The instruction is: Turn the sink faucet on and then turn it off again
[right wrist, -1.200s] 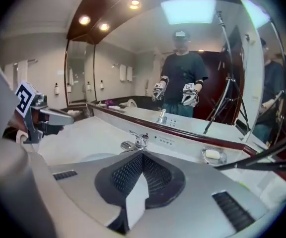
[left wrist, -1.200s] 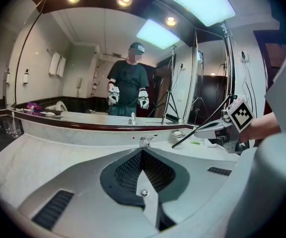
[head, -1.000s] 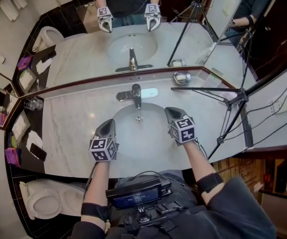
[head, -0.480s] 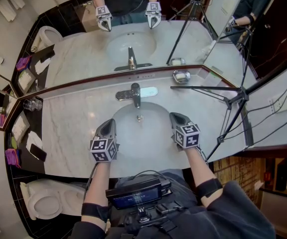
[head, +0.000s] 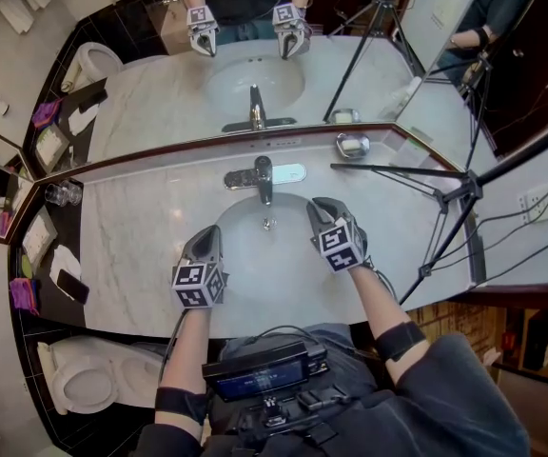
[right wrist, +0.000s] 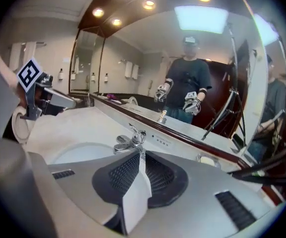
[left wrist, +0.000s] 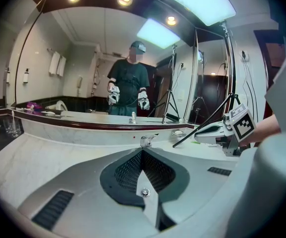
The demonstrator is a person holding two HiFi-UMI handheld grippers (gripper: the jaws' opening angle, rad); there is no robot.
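- My right gripper (head: 322,209) hangs over the right side of the white oval sink basin (head: 255,260). Its jaws have just been opening and now stand a narrow crack apart, with nothing between them.
- In the right gripper view, those jaws point almost straight at the chrome single-lever faucet (right wrist: 130,140), which is near but not touched.
- My left gripper (head: 206,237) hovers over the basin's left edge, jaws pressed together and empty, aimed at the same faucet (left wrist: 145,140) from farther off.
- The faucet (head: 263,177) stands at the back of the basin, on the pale veined marble countertop (head: 131,241) and just below the wide wall mirror (head: 160,84).
- I see no stream under the spout, so I judge the water is off, though a thin flow would be hard to spot from here.
- The step in hand looks like the approach to the handle: the turning-on has not begun.
- Next I need to bring the right gripper's tips to the lever on top and nudge or lift it. I'd keep the left gripper clear and steer away from the black tripod (head: 445,193) at the right.
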